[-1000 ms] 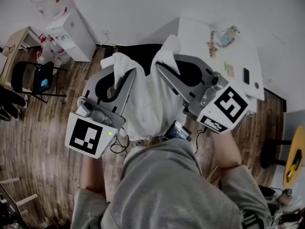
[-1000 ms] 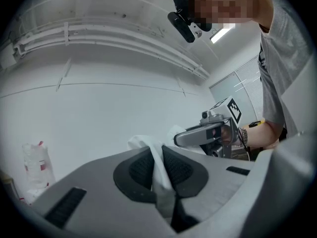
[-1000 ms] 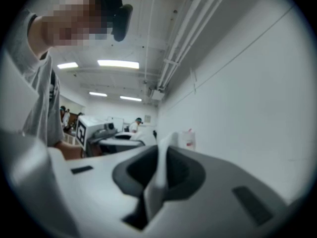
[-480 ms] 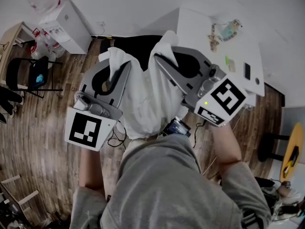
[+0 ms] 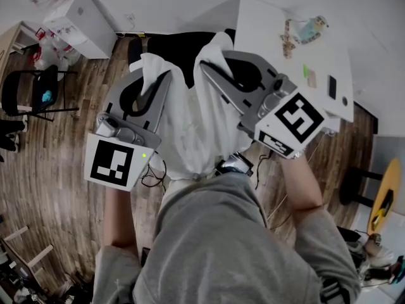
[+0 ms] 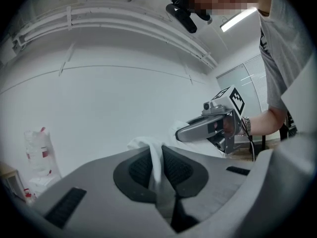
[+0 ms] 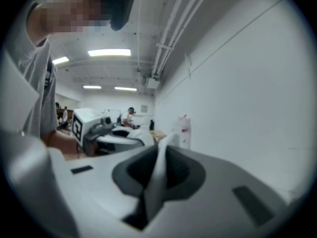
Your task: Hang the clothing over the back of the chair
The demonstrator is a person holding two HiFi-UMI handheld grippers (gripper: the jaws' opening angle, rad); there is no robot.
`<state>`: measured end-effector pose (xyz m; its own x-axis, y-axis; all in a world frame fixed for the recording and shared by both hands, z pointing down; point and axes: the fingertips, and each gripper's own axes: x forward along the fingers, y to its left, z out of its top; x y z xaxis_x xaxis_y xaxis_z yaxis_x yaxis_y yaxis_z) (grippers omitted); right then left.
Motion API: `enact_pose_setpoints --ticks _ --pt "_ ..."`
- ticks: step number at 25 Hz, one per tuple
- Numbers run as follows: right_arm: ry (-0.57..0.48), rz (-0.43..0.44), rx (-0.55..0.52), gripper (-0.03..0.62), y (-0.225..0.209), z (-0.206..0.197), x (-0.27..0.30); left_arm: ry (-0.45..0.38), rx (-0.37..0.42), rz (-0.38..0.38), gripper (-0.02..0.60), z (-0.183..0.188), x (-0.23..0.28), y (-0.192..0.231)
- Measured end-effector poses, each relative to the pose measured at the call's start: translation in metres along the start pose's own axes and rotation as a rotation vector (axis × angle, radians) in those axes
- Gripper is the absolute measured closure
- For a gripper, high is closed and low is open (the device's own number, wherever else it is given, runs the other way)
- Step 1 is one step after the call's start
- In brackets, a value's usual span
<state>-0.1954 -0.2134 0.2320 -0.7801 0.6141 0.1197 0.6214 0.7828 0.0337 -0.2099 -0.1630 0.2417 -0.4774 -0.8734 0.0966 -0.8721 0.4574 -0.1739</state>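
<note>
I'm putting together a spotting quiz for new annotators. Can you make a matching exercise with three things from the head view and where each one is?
Things:
1. white garment
2. white table
3. black folding chair

Places:
A. far left of the picture
B. upper right of the picture
C. middle, gripped by the left gripper and the right gripper

Pairs: 1-C; 2-B; 3-A

The clothing is being held between the left claw, at its left edge, and the right claw, at its right edge. Beyond it, the chair is being flanked on its right by the tabletop.
</note>
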Motion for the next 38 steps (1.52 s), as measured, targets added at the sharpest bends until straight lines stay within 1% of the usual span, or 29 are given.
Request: enact_pose_setpoints --ticks 11,16,24,29,32,38 --pt "0.074 0.022 0.032 0.546 -0.032 -0.039 0.028 0.076 -0.023 -0.009 0.527 -0.039 0.035 0.018" --pt "0.108 0.036 0.038 0.546 -0.042 -0.061 0.041 0.120 -0.016 -0.020 0.526 -0.061 0.050 0.023" --pt "0.168 0.062 0.041 0.546 -0.053 -0.101 0.058 0.188 -0.038 -0.038 0.526 -0.101 0.070 0.024" --pt "0.193 0.080 0.058 0.546 -0.057 -0.123 0.066 0.213 -0.051 -0.049 0.526 -0.121 0.078 0.023" --pt "0.210 0.089 0.075 0.546 -0.059 -0.139 0.073 0.215 -0.054 -0.055 0.526 -0.132 0.082 0.026" --pt "0.256 0.096 0.105 0.546 -0.062 -0.170 0.085 0.258 -0.127 -0.063 0.526 -0.163 0.087 0.034"
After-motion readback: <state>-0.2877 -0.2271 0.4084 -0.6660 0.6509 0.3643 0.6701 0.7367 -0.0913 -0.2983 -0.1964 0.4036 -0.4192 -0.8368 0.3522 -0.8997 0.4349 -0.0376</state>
